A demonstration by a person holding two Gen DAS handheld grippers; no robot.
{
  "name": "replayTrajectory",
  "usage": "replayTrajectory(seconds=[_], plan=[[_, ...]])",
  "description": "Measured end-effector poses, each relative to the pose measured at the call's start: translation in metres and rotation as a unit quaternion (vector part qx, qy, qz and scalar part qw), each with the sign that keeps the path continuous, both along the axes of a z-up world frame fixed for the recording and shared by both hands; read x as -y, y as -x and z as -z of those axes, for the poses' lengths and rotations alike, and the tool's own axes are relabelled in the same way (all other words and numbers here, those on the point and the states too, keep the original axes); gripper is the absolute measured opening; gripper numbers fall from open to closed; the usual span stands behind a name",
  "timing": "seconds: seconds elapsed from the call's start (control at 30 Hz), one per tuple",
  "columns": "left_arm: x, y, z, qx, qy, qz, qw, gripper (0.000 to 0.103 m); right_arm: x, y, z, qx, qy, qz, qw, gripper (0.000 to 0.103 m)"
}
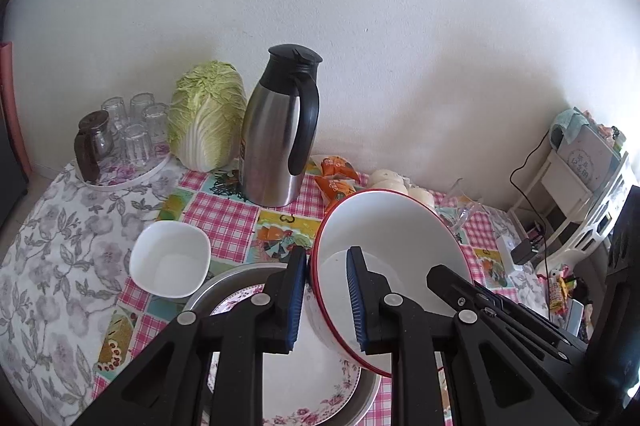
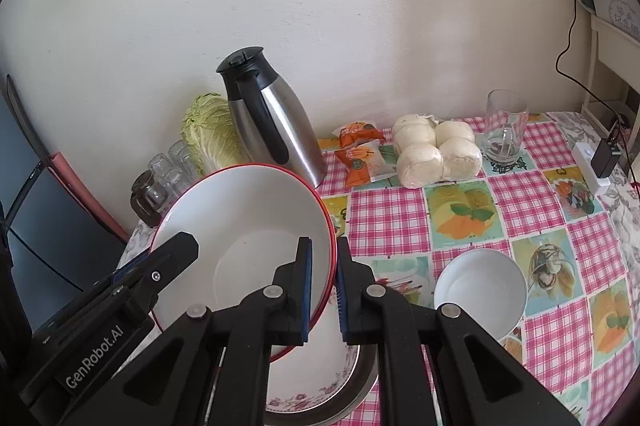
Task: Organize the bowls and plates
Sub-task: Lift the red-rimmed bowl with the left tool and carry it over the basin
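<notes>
Slippage threatens: your left hand-held gripper (image 1: pixel 327 300) and right hand-held gripper (image 2: pixel 322 292) clamp opposite rims of the tilted bowl (image 2: pixel 248 226) above the plate (image 2: pixel 320 382).

Plain off-white plaster wall (image 1: pixel 360 6) behind, soft daylight, faint shadows on it. Counter under a pink-check patchwork oilcloth (image 2: pixel 540 202), grey floral cloth (image 1: pixel 52 246) at its left end. White slatted shelf unit (image 1: pixel 576 194) at the right, black cable (image 2: pixel 568 38) hanging down the wall.

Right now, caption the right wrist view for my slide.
Both grippers, right and left, clamp a red-rimmed bowl above a floral plate.
</notes>
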State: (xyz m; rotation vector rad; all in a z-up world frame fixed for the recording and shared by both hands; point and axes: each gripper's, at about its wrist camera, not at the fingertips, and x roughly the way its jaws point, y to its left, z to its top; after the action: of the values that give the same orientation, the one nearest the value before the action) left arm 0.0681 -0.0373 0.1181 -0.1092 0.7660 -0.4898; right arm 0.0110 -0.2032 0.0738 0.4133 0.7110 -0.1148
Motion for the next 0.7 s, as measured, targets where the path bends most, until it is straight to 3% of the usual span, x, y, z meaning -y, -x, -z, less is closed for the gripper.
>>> replayTrajectory(seconds=[0.7], plan=[[-0.043,0.005,0.032,-0.047,0.002,-0.029,0.9985,0.023,-0.043,0.003,0.024,-0.047,0.009,-0.04,0.998,0.012]])
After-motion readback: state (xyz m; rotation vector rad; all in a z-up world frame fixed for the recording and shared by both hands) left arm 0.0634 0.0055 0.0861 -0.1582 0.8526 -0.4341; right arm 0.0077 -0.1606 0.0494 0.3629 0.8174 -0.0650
